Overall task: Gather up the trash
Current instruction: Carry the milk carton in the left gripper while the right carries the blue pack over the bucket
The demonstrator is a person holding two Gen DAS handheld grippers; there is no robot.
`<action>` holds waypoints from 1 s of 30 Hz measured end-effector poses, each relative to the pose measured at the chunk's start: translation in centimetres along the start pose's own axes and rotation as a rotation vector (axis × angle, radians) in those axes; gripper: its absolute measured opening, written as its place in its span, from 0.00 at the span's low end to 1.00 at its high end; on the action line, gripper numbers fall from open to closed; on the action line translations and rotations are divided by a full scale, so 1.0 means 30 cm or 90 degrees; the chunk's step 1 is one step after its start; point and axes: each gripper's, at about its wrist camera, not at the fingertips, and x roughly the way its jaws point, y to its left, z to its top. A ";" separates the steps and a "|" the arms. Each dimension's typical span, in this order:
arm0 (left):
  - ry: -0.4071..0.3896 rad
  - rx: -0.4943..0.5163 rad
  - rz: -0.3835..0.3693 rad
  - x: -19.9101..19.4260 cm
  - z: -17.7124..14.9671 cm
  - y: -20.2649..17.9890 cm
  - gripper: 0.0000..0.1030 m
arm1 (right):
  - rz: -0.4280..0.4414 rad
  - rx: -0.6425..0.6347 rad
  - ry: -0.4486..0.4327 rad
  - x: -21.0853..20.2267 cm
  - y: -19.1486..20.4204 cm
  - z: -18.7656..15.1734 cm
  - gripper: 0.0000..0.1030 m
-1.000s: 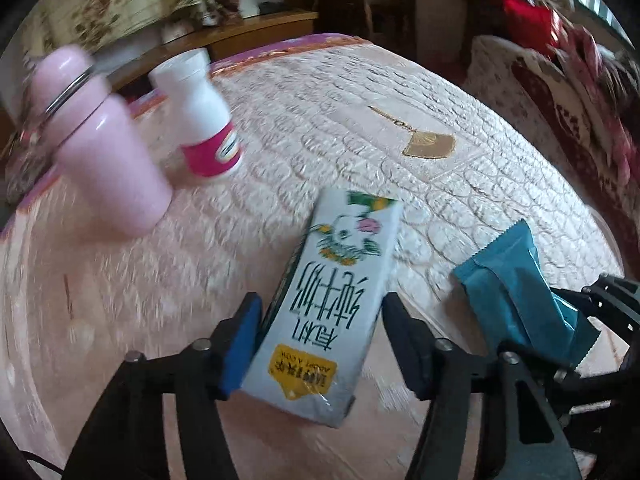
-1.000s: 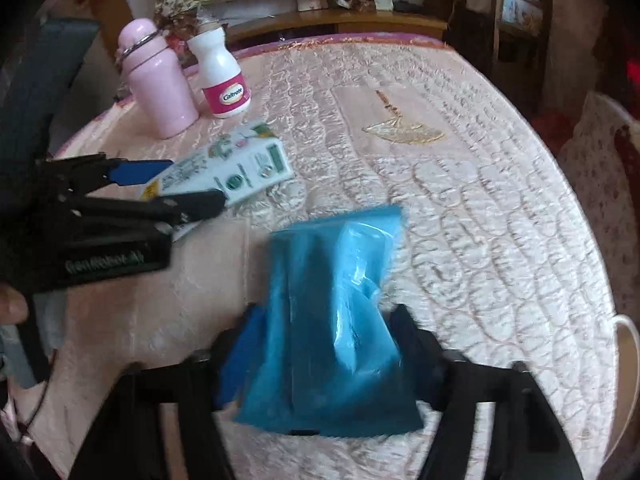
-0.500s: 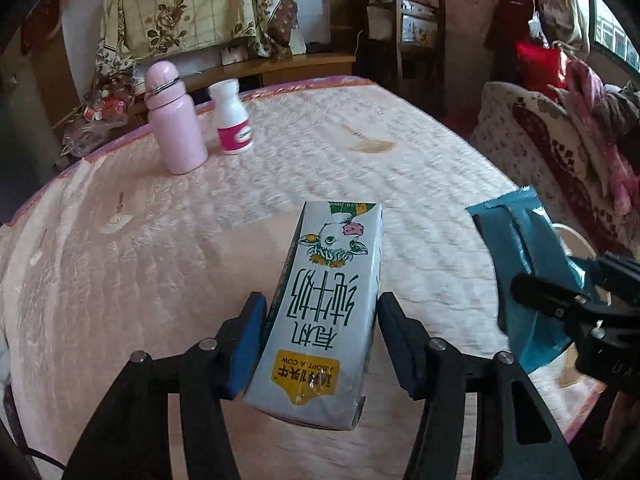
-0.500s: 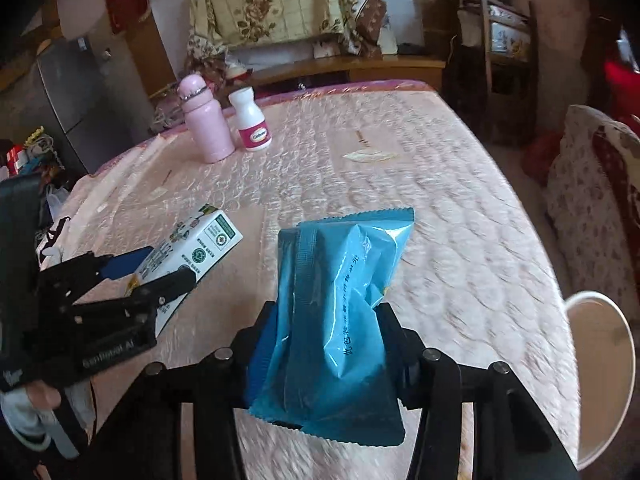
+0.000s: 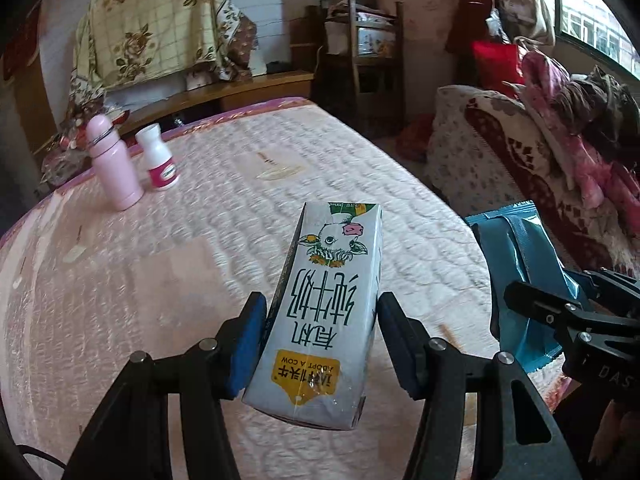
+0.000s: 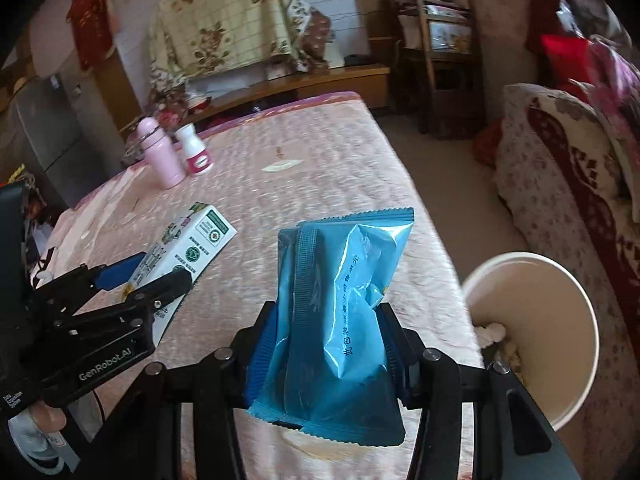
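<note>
With the left tool (image 5: 320, 344) pinching the milk carton (image 5: 324, 320) and the right tool (image 6: 326, 340) pinching the blue wrapper (image 6: 340, 304), carry each squarely over the white bin (image 6: 560, 320) before letting go.

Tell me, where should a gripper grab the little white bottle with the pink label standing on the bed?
Probably around the white bottle's body, at or just above the pink label, coming in level from the open side away from the pink flask. It stands upright and is round, so fingers can close across its width. The flask stands close on one side, so approaching from there would likely bump it.
</note>
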 end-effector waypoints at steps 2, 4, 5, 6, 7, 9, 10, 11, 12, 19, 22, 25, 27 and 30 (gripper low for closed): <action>-0.002 0.004 -0.005 0.001 0.008 -0.030 0.57 | -0.003 0.011 -0.004 -0.020 -0.040 -0.002 0.51; -0.004 0.009 -0.008 0.003 0.019 -0.057 0.57 | -0.009 0.018 -0.008 -0.036 -0.070 -0.005 0.51; -0.006 0.011 -0.010 0.002 0.023 -0.071 0.57 | -0.012 0.024 -0.011 -0.044 -0.089 -0.005 0.51; -0.007 0.013 -0.013 0.002 0.027 -0.083 0.57 | -0.015 0.029 -0.013 -0.051 -0.105 -0.006 0.51; -0.008 0.016 -0.016 0.002 0.030 -0.099 0.57 | -0.017 0.032 -0.014 -0.054 -0.115 -0.006 0.51; -0.008 0.024 -0.021 0.005 0.037 -0.127 0.57 | -0.025 0.040 -0.018 -0.069 -0.148 -0.008 0.51; -0.008 0.029 -0.025 0.007 0.041 -0.146 0.57 | -0.029 0.045 -0.020 -0.074 -0.161 -0.009 0.51; -0.008 0.032 -0.028 0.010 0.043 -0.161 0.57 | -0.034 0.050 -0.021 -0.081 -0.177 -0.013 0.51; -0.007 0.036 -0.032 0.013 0.045 -0.178 0.57 | -0.038 0.055 -0.021 -0.087 -0.192 -0.014 0.51; -0.006 0.060 -0.058 0.034 0.059 -0.294 0.57 | -0.072 0.090 -0.023 -0.131 -0.319 -0.040 0.51; 0.001 0.064 -0.073 0.051 0.065 -0.336 0.57 | -0.087 0.102 -0.024 -0.149 -0.366 -0.047 0.51; 0.004 0.072 -0.084 0.063 0.070 -0.377 0.57 | -0.102 0.113 -0.023 -0.163 -0.408 -0.057 0.51; 0.005 0.080 -0.092 0.071 0.072 -0.407 0.57 | -0.109 0.125 -0.023 -0.170 -0.440 -0.066 0.51; 0.012 0.090 -0.104 0.087 0.074 -0.451 0.57 | -0.118 0.137 -0.021 -0.174 -0.475 -0.079 0.51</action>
